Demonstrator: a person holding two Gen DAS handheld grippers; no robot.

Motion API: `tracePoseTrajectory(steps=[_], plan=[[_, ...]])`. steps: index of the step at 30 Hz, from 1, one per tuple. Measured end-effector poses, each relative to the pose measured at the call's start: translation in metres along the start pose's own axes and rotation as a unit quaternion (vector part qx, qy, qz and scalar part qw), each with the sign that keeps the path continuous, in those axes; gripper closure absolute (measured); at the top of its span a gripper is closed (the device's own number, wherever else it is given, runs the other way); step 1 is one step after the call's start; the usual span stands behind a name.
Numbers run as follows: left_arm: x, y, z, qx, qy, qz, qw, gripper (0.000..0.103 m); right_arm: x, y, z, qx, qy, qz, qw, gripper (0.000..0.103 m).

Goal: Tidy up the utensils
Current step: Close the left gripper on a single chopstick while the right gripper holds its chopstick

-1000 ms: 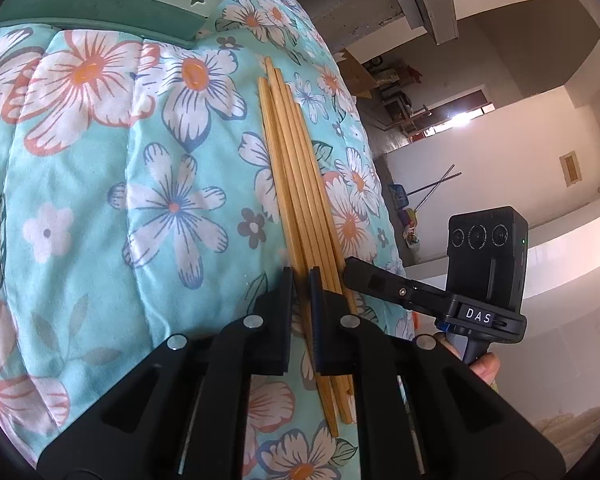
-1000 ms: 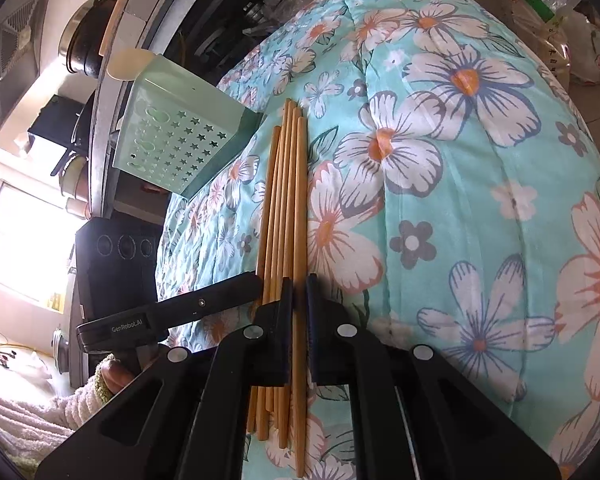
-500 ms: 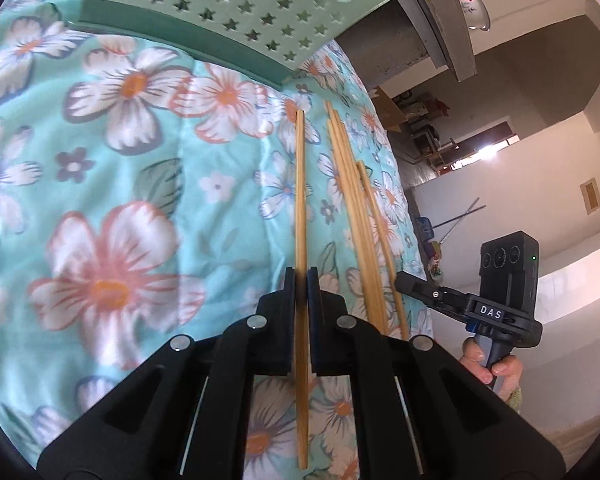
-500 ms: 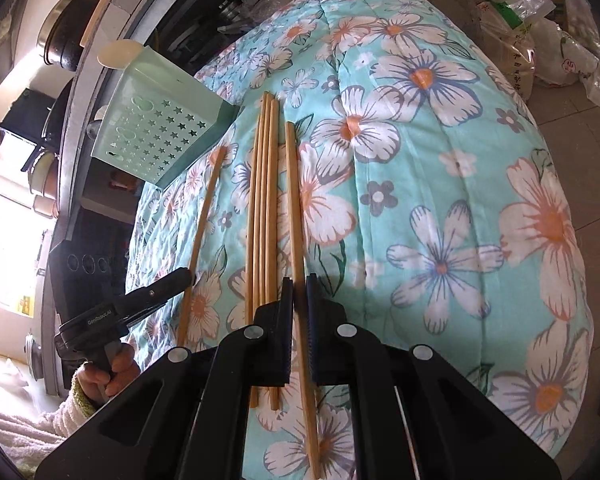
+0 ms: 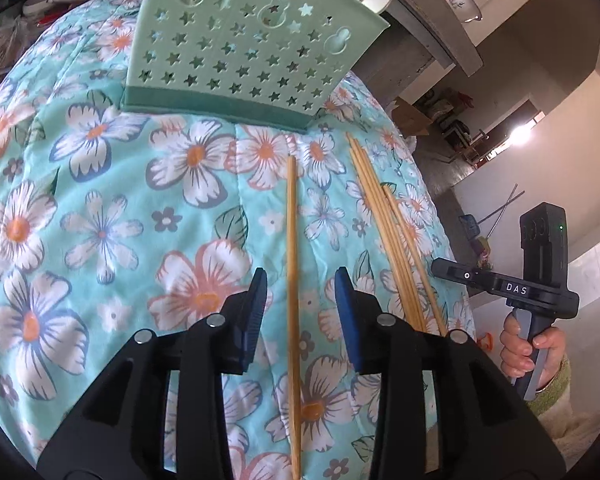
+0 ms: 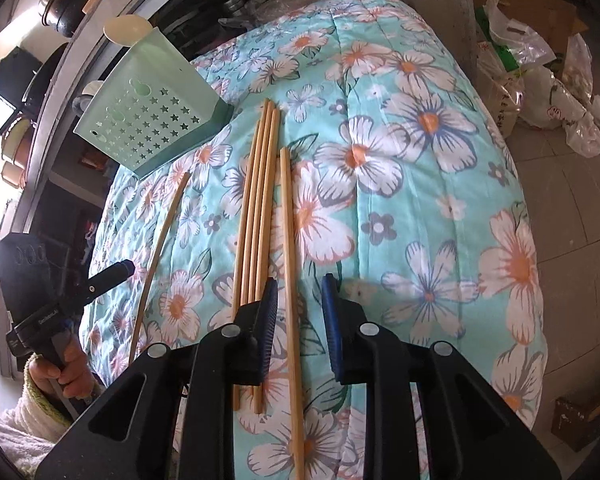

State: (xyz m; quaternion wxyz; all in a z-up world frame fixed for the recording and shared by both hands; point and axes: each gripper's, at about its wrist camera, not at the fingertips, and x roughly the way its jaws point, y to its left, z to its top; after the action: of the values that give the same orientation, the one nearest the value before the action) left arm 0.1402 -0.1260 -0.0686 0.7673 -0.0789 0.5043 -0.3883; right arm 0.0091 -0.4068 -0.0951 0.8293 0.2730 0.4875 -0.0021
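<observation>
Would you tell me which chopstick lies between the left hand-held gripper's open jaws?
The lone chopstick lying apart from the bundle, on the side nearer the green holder. It runs between the left hand-held gripper's jaws; the pads do not touch it.

near end of the lone chopstick point(image 5: 292, 300) cut off by frame bottom, bundle's point(image 5: 384, 240) near ends hidden behind left hand-held gripper point(image 5: 300, 312)
</observation>
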Motion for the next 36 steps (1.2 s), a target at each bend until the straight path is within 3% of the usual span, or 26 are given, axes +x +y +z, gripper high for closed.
tracePoseTrajectory(steps=[8, 13, 22, 27, 36], plan=[[0.021, -0.024, 0.040, 0.088, 0.016, 0.054, 0.9945, 0.070, 0.010, 0.014, 0.031, -0.048, -0.014, -0.026, 0.998, 0.080], [0.045, -0.029, 0.057, 0.118, 0.039, 0.070, 0.9898, 0.070, 0.024, 0.019, 0.044, -0.068, -0.009, -0.035, 0.997, 0.080], [0.074, -0.037, 0.068, 0.147, 0.065, 0.083, 0.9835, 0.074, 0.042, 0.023, 0.060, -0.085, 0.004, -0.031, 0.996, 0.086], [0.088, -0.033, 0.069, 0.137, 0.076, 0.096, 0.9829, 0.084, 0.050, 0.022, 0.063, -0.082, 0.012, -0.028, 0.996, 0.095], [0.094, -0.031, 0.082, 0.127, 0.090, 0.100, 0.9828, 0.085, 0.055, 0.026, 0.075, -0.085, 0.027, -0.030, 0.996, 0.095]])
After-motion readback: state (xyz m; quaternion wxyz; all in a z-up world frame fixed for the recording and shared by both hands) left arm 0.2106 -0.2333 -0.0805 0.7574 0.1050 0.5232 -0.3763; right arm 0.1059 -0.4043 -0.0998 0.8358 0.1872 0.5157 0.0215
